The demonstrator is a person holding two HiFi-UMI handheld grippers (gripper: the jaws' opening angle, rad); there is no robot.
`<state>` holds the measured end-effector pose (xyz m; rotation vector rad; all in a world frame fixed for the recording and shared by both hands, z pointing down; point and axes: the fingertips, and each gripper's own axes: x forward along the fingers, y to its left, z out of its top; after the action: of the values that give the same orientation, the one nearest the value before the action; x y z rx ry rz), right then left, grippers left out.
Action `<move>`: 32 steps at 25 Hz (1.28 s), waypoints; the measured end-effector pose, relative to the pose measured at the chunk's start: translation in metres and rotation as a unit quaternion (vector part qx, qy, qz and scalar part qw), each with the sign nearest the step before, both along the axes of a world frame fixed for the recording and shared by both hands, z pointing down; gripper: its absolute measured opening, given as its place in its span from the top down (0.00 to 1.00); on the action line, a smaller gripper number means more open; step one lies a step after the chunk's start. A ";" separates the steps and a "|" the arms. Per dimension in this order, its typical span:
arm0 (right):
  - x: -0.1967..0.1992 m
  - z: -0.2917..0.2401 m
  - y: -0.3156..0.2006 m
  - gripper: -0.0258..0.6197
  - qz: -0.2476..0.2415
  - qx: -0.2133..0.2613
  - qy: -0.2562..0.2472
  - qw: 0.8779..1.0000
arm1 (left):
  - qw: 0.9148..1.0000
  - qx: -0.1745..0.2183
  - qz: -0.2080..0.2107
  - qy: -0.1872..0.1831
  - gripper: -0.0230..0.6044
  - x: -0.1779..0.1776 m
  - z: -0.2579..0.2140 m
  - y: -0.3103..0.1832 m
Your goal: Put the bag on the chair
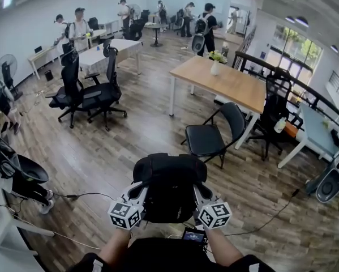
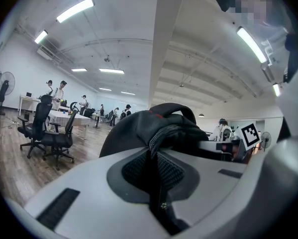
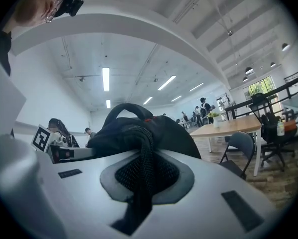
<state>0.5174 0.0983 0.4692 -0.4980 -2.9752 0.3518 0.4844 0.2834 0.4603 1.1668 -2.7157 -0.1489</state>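
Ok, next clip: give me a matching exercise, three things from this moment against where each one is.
Things:
1. bag
2. folding chair
3. vase

Places:
a. standing on the wooden table
b. clamped by the left gripper and the right gripper
c. on the floor beside the wooden table, seat empty

Pairs: 1-b, 2-c, 3-a

Bright, even light comes from ceiling strip lights (image 2: 75, 10) and windows (image 1: 291, 50) on the right. Every view bows strongly toward dark, vignetted corners. The black bag (image 1: 169, 188) swallows detail; shadows on the floor (image 1: 135, 152) are faint.
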 end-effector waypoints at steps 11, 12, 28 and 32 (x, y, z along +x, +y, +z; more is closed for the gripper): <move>-0.094 0.005 -0.007 0.91 -0.002 -0.012 -0.001 1.000 | 1.000 0.001 0.004 -0.006 0.93 -0.095 0.001 -0.007; -0.107 0.005 -0.008 0.91 -0.002 -0.011 -0.001 1.000 | 1.000 0.001 0.003 -0.004 0.93 -0.108 0.002 -0.007; -0.298 -0.013 -0.013 0.91 0.011 -0.011 -0.019 1.000 | 0.999 0.007 0.030 -0.018 0.93 -0.307 -0.015 -0.013; -0.335 -0.013 -0.019 0.91 0.013 -0.012 -0.017 1.000 | 0.999 0.010 0.033 -0.019 0.93 -0.343 -0.018 -0.019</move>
<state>0.1827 0.0795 0.4561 -0.4734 -3.0167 0.3852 0.1409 0.2643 0.4421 1.2758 -2.7105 -0.1460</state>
